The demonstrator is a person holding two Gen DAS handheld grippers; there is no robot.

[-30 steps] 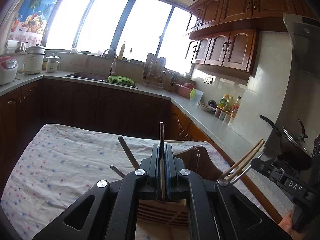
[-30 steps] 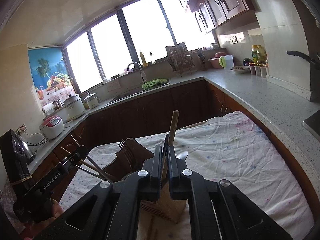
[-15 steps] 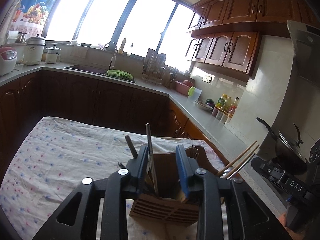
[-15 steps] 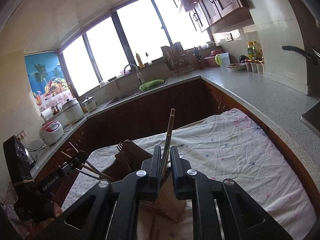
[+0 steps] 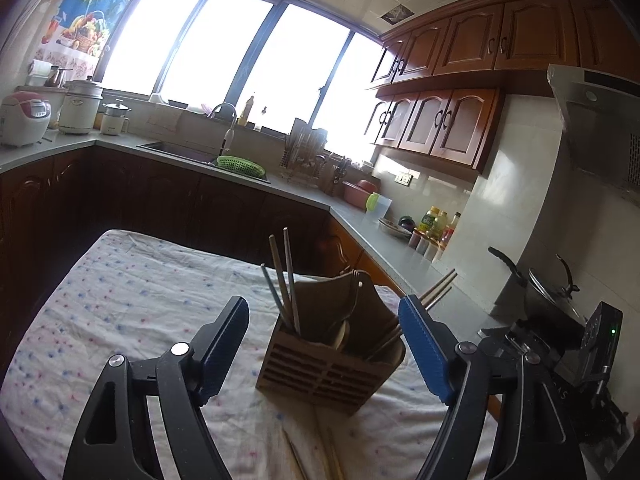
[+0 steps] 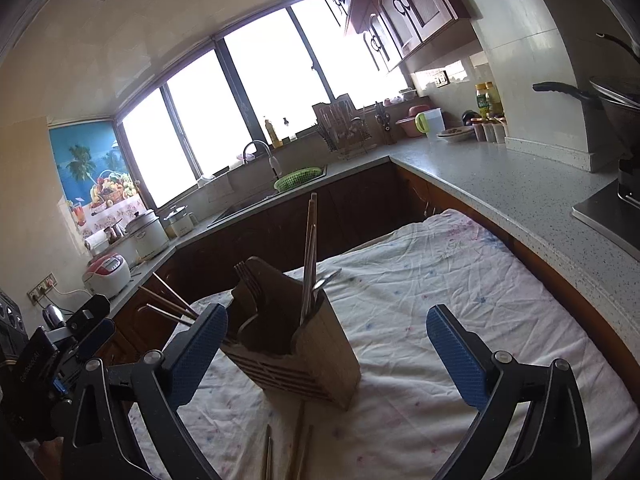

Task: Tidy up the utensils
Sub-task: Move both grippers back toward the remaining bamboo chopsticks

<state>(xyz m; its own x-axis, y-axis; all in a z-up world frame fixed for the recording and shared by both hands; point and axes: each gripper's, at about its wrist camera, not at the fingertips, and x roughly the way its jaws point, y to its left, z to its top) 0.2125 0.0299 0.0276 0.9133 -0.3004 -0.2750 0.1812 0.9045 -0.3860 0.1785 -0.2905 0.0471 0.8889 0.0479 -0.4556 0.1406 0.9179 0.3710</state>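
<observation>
A wooden slatted utensil holder (image 5: pixel 328 364) (image 6: pixel 304 356) stands on the cloth-covered table (image 5: pixel 120 312). Chopsticks (image 5: pixel 282 280) stand upright in one compartment; in the right wrist view, chopsticks (image 6: pixel 310 248) also stand upright. Forks (image 6: pixel 244 272) and a spoon sit in other compartments. More chopsticks (image 5: pixel 436 290) lean out to the side. My left gripper (image 5: pixel 324 348) is open and empty, just in front of the holder. My right gripper (image 6: pixel 328 344) is open and empty, also in front of the holder. Loose chopsticks (image 6: pixel 296 448) (image 5: pixel 320 452) lie on the cloth near me.
Kitchen counters (image 6: pixel 500 184) wrap around the table, with a sink (image 5: pixel 200 154), a green basket (image 5: pixel 240 165), rice cookers (image 5: pixel 24 116), a dish rack, bottles (image 5: pixel 434 222) and a pan on the stove (image 5: pixel 548 300). The table's right edge is close to the counter.
Both grippers were shut on chopsticks above the holder. They have opened wide and pulled back; the chopsticks now stand in the holder.
</observation>
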